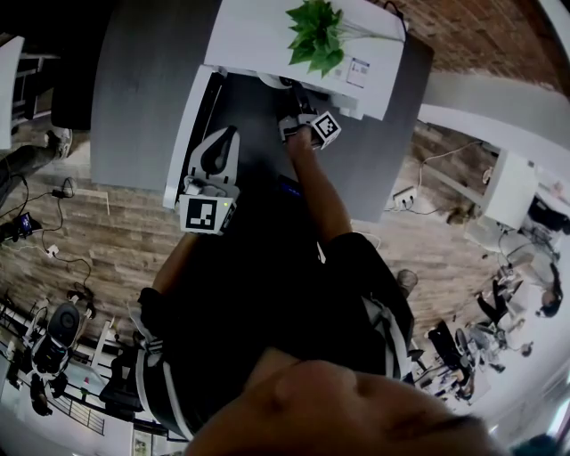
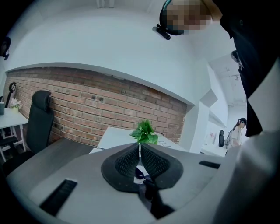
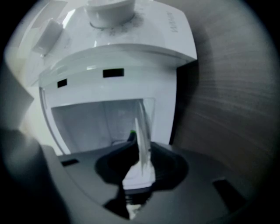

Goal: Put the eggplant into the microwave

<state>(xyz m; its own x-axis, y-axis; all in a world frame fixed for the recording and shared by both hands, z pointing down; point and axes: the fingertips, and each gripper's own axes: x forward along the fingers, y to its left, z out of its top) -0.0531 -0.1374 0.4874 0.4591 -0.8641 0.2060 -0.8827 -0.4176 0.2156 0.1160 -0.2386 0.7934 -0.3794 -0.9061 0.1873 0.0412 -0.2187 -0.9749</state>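
Though shut, R tongs [image 3: 140, 131] at microwave [image 3: 131, 48] mouth; L tongs [image 2: 140, 146] beside door [image 1: 189, 134].

Plant [image 1: 315, 36] atop microwave [image 1: 258, 40] — table [image 1: 138, 98] beneath

Of the eggplant [image 3: 131, 134] only a green tip shows inside the microwave [image 3: 131, 52], just above the body of the right gripper [image 3: 141, 146]; the rest is hidden behind that gripper. A thin white strip [image 3: 141, 122] stands pinched between its jaws, too blurred to tell what it is. On top of the microwave a white pot [image 3: 109, 8] is cut off by the upper edge, and the print [image 3: 174, 24] beside it is too smeared to read. From above, the microwave's inside is hidden under its own top, and a label [image 1: 358, 71] there is too small to read. The left gripper [image 2: 140, 148] hides all of the microwave below the plant [image 2: 144, 131].
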